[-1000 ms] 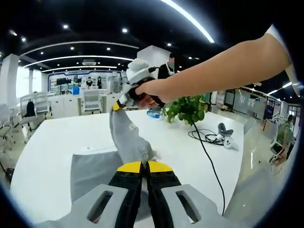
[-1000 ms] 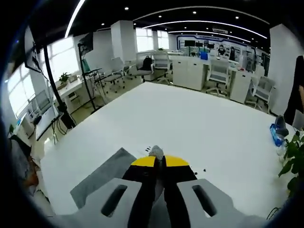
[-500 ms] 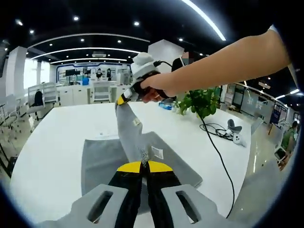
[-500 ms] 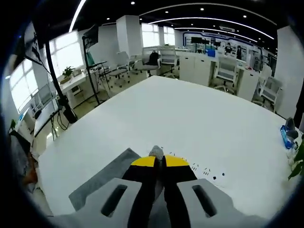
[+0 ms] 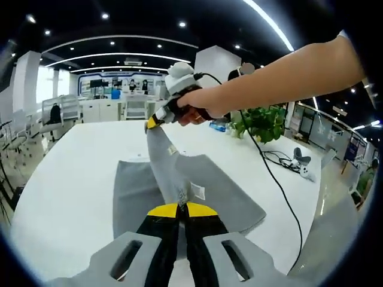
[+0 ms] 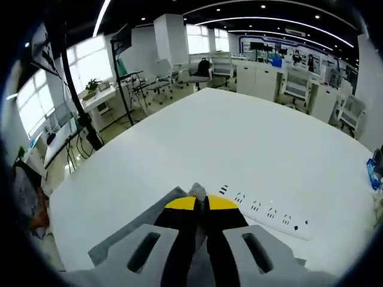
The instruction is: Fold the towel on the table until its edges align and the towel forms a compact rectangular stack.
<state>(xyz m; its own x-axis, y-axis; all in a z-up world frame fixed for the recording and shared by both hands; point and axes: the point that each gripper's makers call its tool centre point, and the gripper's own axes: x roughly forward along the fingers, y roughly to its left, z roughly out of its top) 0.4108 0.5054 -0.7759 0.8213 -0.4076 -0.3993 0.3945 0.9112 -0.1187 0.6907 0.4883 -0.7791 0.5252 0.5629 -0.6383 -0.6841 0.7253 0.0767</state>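
In the left gripper view the left gripper (image 5: 182, 208) has its yellow-tipped jaws pressed together on a corner of the grey towel (image 5: 179, 185), a small white label hanging just beside the pinched spot. From that corner a taut strip of the towel rises to the right gripper (image 5: 152, 122), held in a person's hand (image 5: 192, 112), whose jaws are likewise clamped on another corner of the cloth. The rest of the towel lies flat on the white table (image 5: 66, 179) below the lifted strip, spreading to both sides of it. Beyond the towel, on the table's far side, stand a potted green plant (image 5: 263, 121) and a black cable (image 5: 281, 197) that runs past the towel toward the table's near edge.

In the right gripper view the right gripper (image 6: 200, 204) bites a tuft of the grey towel (image 6: 196, 191), and more of the cloth lies on the table beside the jaws. A white power strip (image 6: 269, 213) rests on the table just beyond the towel.
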